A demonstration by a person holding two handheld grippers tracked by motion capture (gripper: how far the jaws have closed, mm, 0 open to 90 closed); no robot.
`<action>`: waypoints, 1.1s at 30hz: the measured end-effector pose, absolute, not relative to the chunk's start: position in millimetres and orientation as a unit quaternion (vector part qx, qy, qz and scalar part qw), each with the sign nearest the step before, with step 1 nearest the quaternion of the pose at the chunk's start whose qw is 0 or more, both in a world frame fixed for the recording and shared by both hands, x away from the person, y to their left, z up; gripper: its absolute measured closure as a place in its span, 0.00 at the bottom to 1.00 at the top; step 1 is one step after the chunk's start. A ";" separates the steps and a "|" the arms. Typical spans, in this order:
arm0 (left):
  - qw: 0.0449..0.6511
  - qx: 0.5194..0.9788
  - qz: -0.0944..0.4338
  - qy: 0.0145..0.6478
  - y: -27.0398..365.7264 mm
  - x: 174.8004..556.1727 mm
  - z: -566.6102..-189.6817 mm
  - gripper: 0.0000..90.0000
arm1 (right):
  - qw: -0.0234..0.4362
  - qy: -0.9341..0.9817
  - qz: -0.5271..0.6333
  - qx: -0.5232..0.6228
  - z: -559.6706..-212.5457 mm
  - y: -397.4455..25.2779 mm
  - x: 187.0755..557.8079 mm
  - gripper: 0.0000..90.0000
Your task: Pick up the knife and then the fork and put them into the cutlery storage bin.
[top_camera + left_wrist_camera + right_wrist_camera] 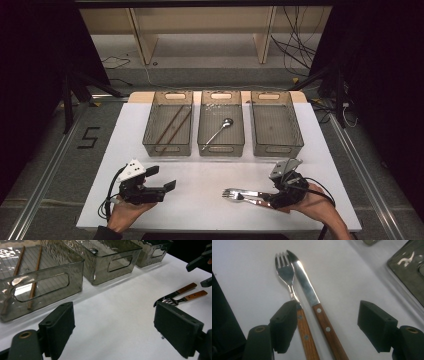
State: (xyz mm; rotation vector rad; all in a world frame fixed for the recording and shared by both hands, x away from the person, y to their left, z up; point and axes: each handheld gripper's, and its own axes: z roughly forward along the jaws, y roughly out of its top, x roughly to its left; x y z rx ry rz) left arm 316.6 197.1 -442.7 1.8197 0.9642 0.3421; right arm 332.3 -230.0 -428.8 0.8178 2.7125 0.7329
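A wooden-handled fork (pixel 287 277) and knife (pixel 312 297) lie side by side (tips aligned) on the white table (pixel 200 175).

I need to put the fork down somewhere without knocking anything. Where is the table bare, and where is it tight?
Bare: the white tabletop between the left gripper and the wooden-handled fork, and the right clear plastic bin. Tight: around the right gripper, where fork and wooden-handled knife lie side by side.

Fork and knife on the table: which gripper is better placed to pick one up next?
Right. The right gripper is open with its jaws around the handles of the fork and knife. The left gripper is open over bare table, well apart.
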 end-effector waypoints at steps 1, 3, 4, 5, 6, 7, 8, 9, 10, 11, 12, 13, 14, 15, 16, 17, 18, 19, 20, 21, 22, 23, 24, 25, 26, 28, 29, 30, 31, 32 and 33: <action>0.503 0.754 0.143 0.399 196.9 316.5 -442.8 0.18 | 0.104 0.924 0.243 0.277 -429.4 -229.1 333.3 0.38; 0.502 0.756 0.145 0.395 197.2 315.7 -443.0 0.18 | 0.100 0.931 0.228 0.267 -430.3 -228.7 335.7 0.41; 0.501 0.756 0.144 0.395 197.3 315.7 -443.3 0.18 | 0.100 0.932 0.224 0.268 -430.7 -228.1 336.8 0.42; 0.501 0.755 0.143 0.397 197.4 315.5 -443.7 0.18 | 0.100 0.933 0.220 0.266 -430.9 -228.2 338.2 0.44; 0.502 0.755 0.143 0.398 197.8 315.8 -444.3 0.18 | 0.097 0.935 0.216 0.265 -431.2 -228.0 338.9 0.45; 0.501 0.755 0.142 0.398 198.4 316.0 -444.9 0.18 | 0.092 0.937 0.211 0.263 -431.1 -227.9 339.5 0.46; 0.501 0.755 0.141 0.399 198.7 316.2 -445.4 0.18 | 0.093 0.940 0.208 0.256 -431.9 -228.1 340.9 0.48; 0.499 0.756 0.142 0.399 199.1 316.4 -445.6 0.18 | 0.086 0.940 0.201 0.263 -431.8 -227.6 340.7 0.49; 0.499 0.755 0.142 0.400 199.3 316.3 -445.5 0.18 | 0.084 0.942 0.198 0.258 -432.5 -227.6 341.5 0.50; 0.501 0.755 0.142 0.399 199.5 316.4 -445.3 0.18 | 0.086 0.943 0.196 0.257 -433.4 -227.3 342.0 0.51; 0.501 0.755 0.142 0.399 199.5 316.4 -445.2 0.18 | 0.085 0.944 0.188 0.258 -434.0 -227.1 342.5 0.52; 0.501 0.755 0.143 0.398 199.4 316.3 -445.2 0.18 | 0.083 0.946 0.183 0.255 -435.0 -226.9 343.3 0.54; 0.500 0.755 0.142 0.399 199.1 316.2 -445.3 0.18 | 0.080 0.947 0.177 0.255 -435.7 -226.7 344.1 0.55; 0.500 0.755 0.142 0.399 198.9 316.2 -445.4 0.18 | 0.081 0.948 0.176 0.252 -437.3 -226.4 344.9 0.56; 0.500 0.755 0.143 0.399 198.6 316.2 -445.4 0.18 | 0.079 0.949 0.169 0.255 -437.8 -225.4 345.0 0.57; 0.500 0.755 0.142 0.399 198.3 316.1 -445.4 0.18 | 0.077 0.950 0.165 0.255 -438.9 -224.6 345.1 0.58; 0.500 0.755 0.142 0.399 198.1 316.1 -445.4 0.18 | 0.074 0.952 0.158 0.251 -439.7 -223.9 345.8 0.58; 0.500 0.756 0.143 0.399 197.9 316.0 -445.4 0.18 | 0.077 0.954 0.154 0.246 -441.3 -223.0 346.3 0.60; 0.499 0.756 0.143 0.399 197.9 316.0 -445.4 0.18 | 0.079 0.957 0.150 0.234 -443.0 -223.0 347.9 0.61; 0.499 0.756 0.143 0.399 197.9 316.0 -445.5 0.18 | 0.075 0.958 0.146 0.233 -444.3 -222.1 348.3 0.61; 0.499 0.756 0.143 0.399 197.9 316.0 -445.5 0.18 | 0.074 0.961 0.142 0.226 -445.5 -221.8 349.5 0.62; 0.499 0.756 0.144 0.399 198.0 316.0 -445.5 0.18 | 0.072 0.961 0.139 0.230 -447.0 -220.8 349.3 0.63; 0.498 0.756 0.145 0.399 198.2 316.0 -445.4 0.18 | 0.074 0.961 0.134 0.229 -448.1 -220.4 350.0 0.63; 0.498 0.756 0.145 0.399 198.4 316.0 -445.4 0.18 | 0.071 0.963 0.129 0.227 -448.8 -220.7 350.8 0.64; 0.498 0.756 0.145 0.399 198.6 316.1 -445.4 0.18 | 0.071 0.962 0.131 0.229 -449.7 -220.4 351.3 0.65; 0.498 0.756 0.145 0.400 198.6 316.1 -445.4 0.18 | 0.068 0.964 0.133 0.222 -450.6 -220.5 352.7 0.66; 0.497 0.756 0.146 0.399 198.5 316.1 -445.3 0.18 | 0.065 0.964 0.128 0.222 -450.4 -220.0 352.5 0.67; 0.497 0.756 0.146 0.400 198.5 316.1 -445.3 0.18 | 0.066 0.964 0.129 0.222 -450.7 -218.9 352.9 0.68; 0.498 0.756 0.147 0.399 198.5 316.0 -445.2 0.18 | 0.065 0.966 0.124 0.216 -450.9 -218.4 353.4 0.68; 0.498 0.756 0.147 0.399 198.5 315.9 -445.1 0.18 | 0.064 0.966 0.123 0.218 -451.4 -216.8 353.4 0.69; 0.498 0.756 0.147 0.399 198.5 315.9 -445.0 0.18 | 0.064 0.967 0.121 0.214 -452.2 -215.8 354.1 0.69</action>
